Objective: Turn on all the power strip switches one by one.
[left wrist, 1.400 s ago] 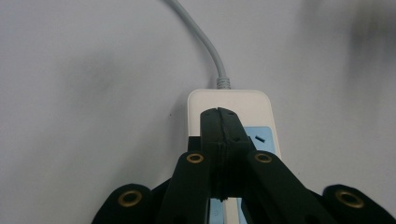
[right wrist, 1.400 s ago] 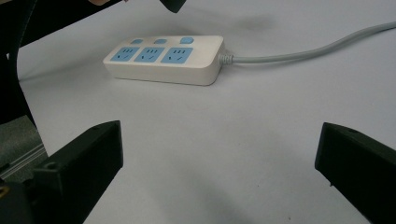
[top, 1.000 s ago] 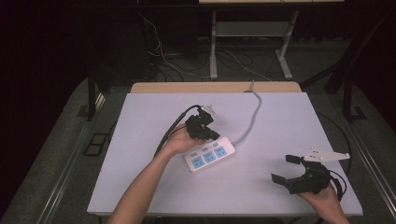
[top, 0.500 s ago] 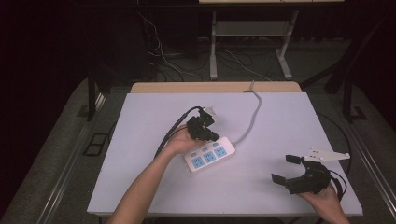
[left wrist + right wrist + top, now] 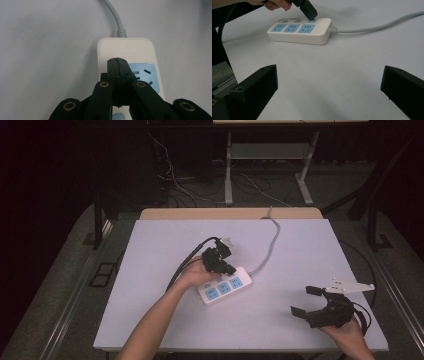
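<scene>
A white power strip (image 5: 224,290) lies near the middle of the pale grey surface (image 5: 150,270), set at a slant with its cord end pointing up and to the right in the high view. Its body is a rounded white block with three light blue socket panels (image 5: 292,28) in a row along the top, each with dark slots, and a row of small blue buttons (image 5: 311,21) beside them, one per socket. A grey cord (image 5: 270,240) leaves the end through a ribbed strain relief (image 5: 121,32) and runs off over the far edge of the surface.

The left gripper (image 5: 218,261) sits over the cord end of the strip, its fingers pressed flat together with nothing between them. In the right gripper view their tip rests on the blue button nearest the cord; in the left gripper view they cover part of the last socket panel.

The right gripper (image 5: 306,301) is well apart from the strip, near the front right corner of the surface, fingers spread wide and empty.
</scene>
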{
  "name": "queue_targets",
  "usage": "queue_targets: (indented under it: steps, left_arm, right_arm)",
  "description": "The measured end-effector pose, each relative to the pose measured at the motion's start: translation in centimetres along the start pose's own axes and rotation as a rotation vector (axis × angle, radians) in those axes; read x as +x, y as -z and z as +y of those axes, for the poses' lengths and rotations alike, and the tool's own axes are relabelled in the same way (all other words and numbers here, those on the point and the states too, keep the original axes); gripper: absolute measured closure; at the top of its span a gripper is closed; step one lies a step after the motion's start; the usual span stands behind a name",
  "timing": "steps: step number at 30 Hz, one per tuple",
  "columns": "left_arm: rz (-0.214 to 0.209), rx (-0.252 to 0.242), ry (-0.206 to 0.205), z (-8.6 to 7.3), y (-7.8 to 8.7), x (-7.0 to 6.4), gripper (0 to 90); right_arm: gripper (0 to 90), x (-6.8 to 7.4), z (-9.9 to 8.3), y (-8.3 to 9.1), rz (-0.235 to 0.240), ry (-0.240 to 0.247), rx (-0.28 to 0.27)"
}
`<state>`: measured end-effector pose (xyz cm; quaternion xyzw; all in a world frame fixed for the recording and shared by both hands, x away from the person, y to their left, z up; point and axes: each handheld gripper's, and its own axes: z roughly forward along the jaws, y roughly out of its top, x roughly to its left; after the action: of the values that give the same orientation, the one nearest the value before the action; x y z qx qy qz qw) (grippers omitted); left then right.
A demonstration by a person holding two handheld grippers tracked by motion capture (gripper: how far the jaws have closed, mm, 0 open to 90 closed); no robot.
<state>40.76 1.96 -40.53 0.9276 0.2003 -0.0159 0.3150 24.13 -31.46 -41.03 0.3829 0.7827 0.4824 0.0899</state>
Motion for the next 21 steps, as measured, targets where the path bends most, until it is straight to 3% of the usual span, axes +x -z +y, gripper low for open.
queue_targets:
  steps: [8, 21]
  left_arm:
    - [-0.02, 0.001, 0.017, -0.16, -0.14, 0.36, 89.8]
    - [-0.015, 0.002, 0.012, -0.2, -0.22, 0.3, 89.9]
  right_arm:
    - [0.9, 0.05, -0.01, 0.1, -0.004, -0.001, -0.004]
    - [0.9, 0.09, -0.01, 0.06, -0.004, 0.003, -0.001]
